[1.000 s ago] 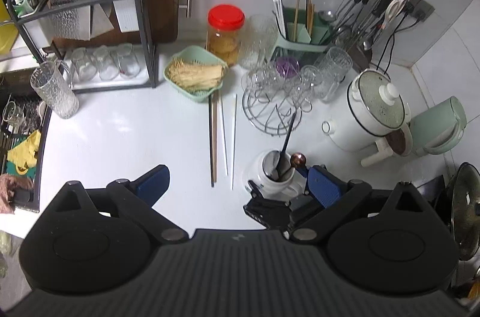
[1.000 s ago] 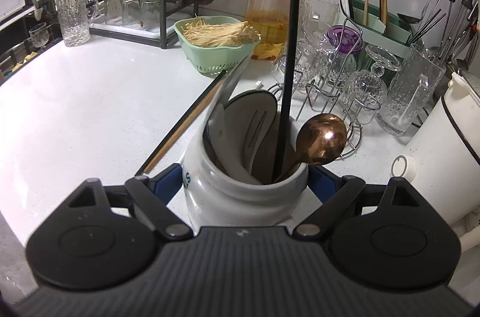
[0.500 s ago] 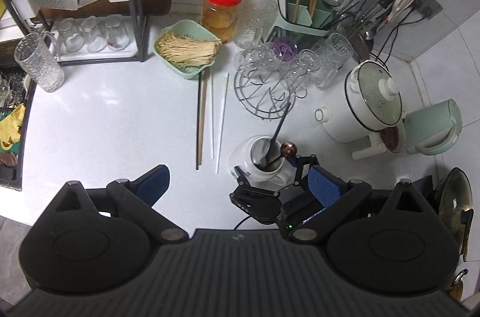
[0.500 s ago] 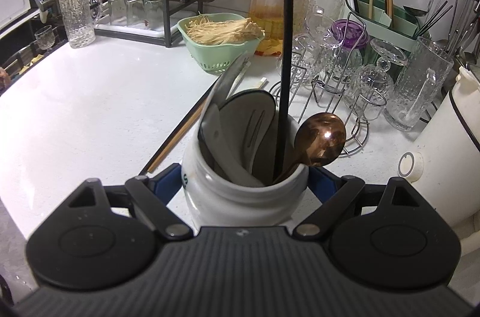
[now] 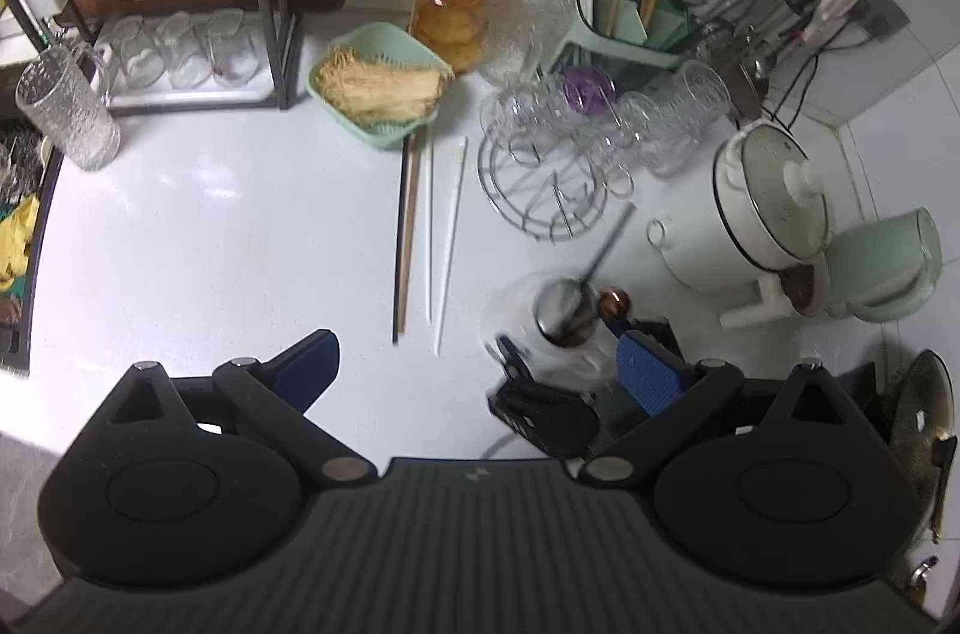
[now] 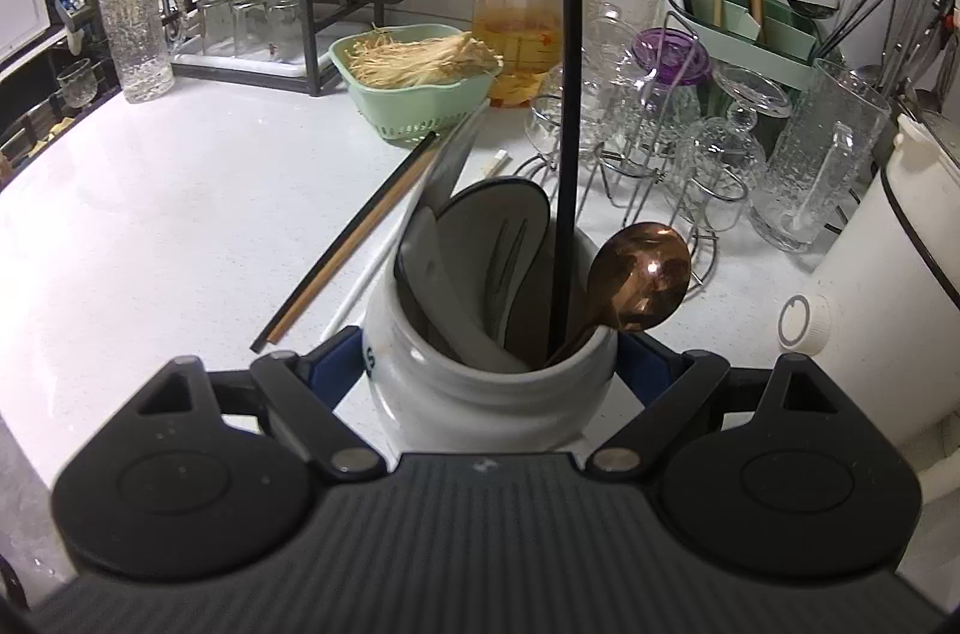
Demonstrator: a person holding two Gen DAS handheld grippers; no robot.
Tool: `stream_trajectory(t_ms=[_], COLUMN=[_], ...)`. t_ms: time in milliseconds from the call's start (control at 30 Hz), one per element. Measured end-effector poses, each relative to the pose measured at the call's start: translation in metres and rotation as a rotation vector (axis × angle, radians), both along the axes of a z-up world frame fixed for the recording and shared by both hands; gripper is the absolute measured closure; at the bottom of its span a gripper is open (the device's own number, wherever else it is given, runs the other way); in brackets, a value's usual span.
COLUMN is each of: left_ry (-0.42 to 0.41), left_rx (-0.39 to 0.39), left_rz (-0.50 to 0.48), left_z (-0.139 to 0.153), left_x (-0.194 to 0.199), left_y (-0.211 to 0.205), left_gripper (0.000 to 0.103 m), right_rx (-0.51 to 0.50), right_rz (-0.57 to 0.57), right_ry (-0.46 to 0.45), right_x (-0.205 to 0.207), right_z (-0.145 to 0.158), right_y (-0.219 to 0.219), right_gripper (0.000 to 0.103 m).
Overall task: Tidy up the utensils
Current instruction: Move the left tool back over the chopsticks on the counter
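Two grippers are mine to run. My right gripper has just been closing its jaws, with the white ceramic jar between them; both blue pads now sit against the jar's sides, so I judge it pinched and steadied on the white counter. The jar already holds a flat grey spatula, a black-handled utensil and a copper spoon.

My left gripper is spread wide and empty. Compared with a second ago, its view has dropped closer to the counter and the loose chopsticks, four sticks lying side by side between the green basket and the jar, appear larger.

Judgement: with the jar secured, the left gripper is descending to collect the chopsticks for the jar. They lie flat and thin, so pinching them will need care.
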State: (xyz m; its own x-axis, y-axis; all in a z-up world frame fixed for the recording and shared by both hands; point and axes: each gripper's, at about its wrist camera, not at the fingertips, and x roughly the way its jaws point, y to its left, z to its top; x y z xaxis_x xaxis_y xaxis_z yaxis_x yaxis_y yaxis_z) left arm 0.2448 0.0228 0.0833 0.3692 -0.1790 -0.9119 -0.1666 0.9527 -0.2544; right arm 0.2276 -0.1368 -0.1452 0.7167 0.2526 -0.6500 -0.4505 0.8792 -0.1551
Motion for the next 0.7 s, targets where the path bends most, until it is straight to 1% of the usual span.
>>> stream_trajectory(t_ms=[100, 267, 367, 467, 533, 600, 700], left_ry=[-0.015, -0.018, -0.029, -0.026, -0.022, -0.04, -0.043], left_rx=[0.009, 0.027, 0.063, 0.068, 0.093, 0.116, 0.084], left_rz=[-0.007, -0.034, -0.056, -0.044, -0.041, -0.049, -0.013], left_z=[-0.019, -0.062, -0.089, -0.115, -0.131, -0.146, -0.172], left_x=[0.008, 0.028, 0.04, 0.054, 0.064, 0.074, 0.086], left_y=[0.005, 0.012, 0.012, 0.016, 0.018, 0.02, 0.033], left_gripper=[0.003, 0.003, 0.003, 0.003, 0.003, 0.003, 0.003], right_rx=[0.001, 0.001, 0.004, 0.006, 0.007, 0.008, 0.002], right_rz=[-0.003, -0.012, -0.026, -0.028, -0.031, -0.035, -0.035], right_ry=[0.002, -0.004, -0.001, 0.001, 0.0, -0.001, -0.004], right_x=[-0.001, -0.003, -0.004, -0.004, -0.004, -0.004, -0.004], right_z=[0.0, 0.0, 0.0, 0.0, 0.0, 0.0, 0.0], right_y=[-0.004, -0.007, -0.008, -0.008, -0.008, -0.008, -0.007], right_gripper=[0.012, 0.012, 0.012, 0.012, 0.012, 0.013, 0.012])
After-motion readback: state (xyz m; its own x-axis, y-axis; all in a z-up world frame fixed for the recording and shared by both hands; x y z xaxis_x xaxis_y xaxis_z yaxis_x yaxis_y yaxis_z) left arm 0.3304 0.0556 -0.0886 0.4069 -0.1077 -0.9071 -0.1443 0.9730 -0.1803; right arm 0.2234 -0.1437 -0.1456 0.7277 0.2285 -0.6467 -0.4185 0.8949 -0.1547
